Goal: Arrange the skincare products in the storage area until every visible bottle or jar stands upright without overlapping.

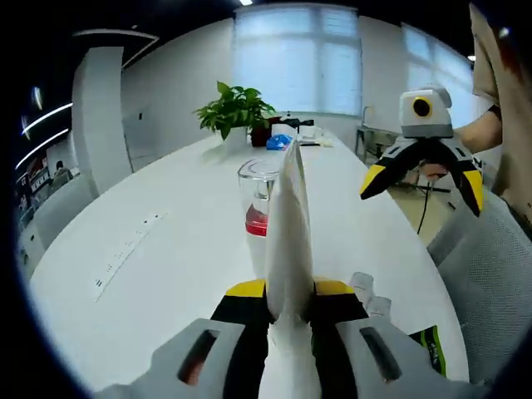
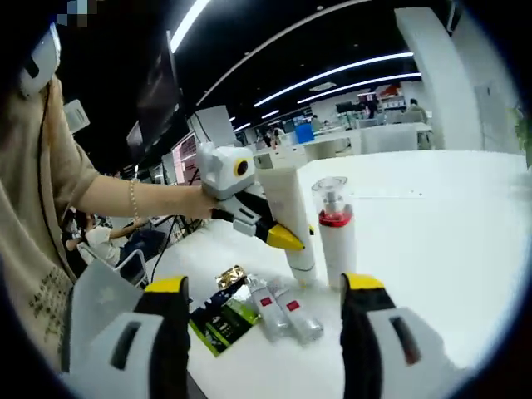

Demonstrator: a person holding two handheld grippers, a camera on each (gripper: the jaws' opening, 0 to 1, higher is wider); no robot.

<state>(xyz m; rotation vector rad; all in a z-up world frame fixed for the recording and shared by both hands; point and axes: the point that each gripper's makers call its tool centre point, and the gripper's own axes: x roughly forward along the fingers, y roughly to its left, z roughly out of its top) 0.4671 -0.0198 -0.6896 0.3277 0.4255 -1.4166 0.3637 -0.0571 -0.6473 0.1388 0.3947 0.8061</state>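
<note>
Right up against the lens in the left gripper view, your left gripper (image 1: 288,312) is clamped on a white tube (image 1: 288,241), yellow-tipped jaws pinching it low down near its cap end. The tube rises straight up the middle of that view, flat crimped end on top. From the right gripper view you can see the same tube (image 2: 289,212) standing cap-down on the white table (image 2: 440,241), leaning a little, with your left gripper (image 2: 274,231) coming in from the left to hold it.

Just behind the tube in the left gripper view is a clear-capped bottle (image 1: 258,199) with a red band, upright. In the right gripper view that bottle (image 2: 334,233) sits just beside the tube, apart from it by a thin gap as far as I can tell.

Your right gripper (image 2: 266,332) has its jaws spread wide with nothing between them, hovering near the table edge. In the left gripper view it hangs off to the right (image 1: 422,179), off past the table edge, also spread.

Between the right jaws, lying flat on the table: two small vials (image 2: 283,312) side by side and a dark sachet (image 2: 220,320) next to them. Those are lying down, not standing.

Far end of the table has a potted plant (image 1: 235,110).
</note>
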